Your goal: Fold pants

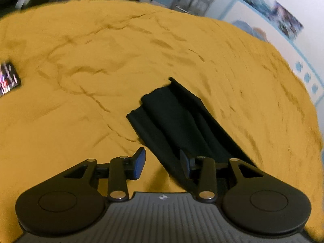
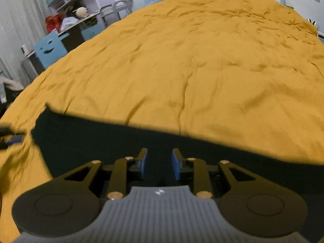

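My soft, floppy black cloth pants lay on the yellow bed cover. My left hand-held gripper and right hand-held gripper were partly open, holding nothing. I guessed a folded edge was best to pinch.

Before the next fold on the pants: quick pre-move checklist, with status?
1. Left gripper free of cloth: ok, jaws open, nothing pinched between them.
2. Right gripper free of cloth: ok, jaws apart, pads not pressing the fabric behind them.
3. Pants lying on the yellow bedspread: ok, dark cloth lies flat in layers.
4. Layer edges lined up: not ok, upper layer sits offset from the lower at the far end.
5. Whole garment in sight: cannot tell, each view crops it.
6. Dark phone-like object clear of the pants: ok, far off to the side.
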Action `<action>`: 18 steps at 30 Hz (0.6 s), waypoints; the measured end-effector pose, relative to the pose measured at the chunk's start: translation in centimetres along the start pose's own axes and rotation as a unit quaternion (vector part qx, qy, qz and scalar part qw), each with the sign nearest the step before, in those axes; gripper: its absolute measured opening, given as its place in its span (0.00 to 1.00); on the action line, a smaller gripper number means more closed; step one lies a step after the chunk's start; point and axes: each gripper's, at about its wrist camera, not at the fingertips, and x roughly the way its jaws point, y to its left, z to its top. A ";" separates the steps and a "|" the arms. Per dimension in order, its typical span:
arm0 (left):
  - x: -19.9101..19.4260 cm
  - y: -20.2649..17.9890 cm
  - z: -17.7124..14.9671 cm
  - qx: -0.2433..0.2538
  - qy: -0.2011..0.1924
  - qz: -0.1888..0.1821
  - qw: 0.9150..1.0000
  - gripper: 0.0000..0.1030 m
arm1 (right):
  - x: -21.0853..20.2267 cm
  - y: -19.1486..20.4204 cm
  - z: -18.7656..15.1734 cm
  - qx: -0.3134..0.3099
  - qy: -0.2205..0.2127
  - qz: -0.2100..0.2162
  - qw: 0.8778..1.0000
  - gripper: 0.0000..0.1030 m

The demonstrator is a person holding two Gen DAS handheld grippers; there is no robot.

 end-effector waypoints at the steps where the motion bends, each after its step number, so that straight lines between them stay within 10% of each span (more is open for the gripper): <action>1: 0.3 0.5 0.1 -0.019 0.000 -0.013 1.000 0.44 | -1.2 -0.3 -1.4 0.010 0.000 0.003 1.000 0.22; 13: 6.1 2.6 1.5 -0.133 0.017 -0.067 0.989 0.42 | -7.5 -1.2 -10.9 0.109 -0.006 0.049 0.993 0.25; 16: 6.4 3.6 2.0 -0.182 0.015 -0.085 0.980 0.07 | -8.1 -1.0 -11.7 0.119 -0.004 0.060 0.991 0.25; 18: 5.4 3.8 2.1 -0.196 0.000 -0.099 0.976 0.05 | -8.0 -0.6 -11.7 0.115 -0.004 0.061 0.991 0.25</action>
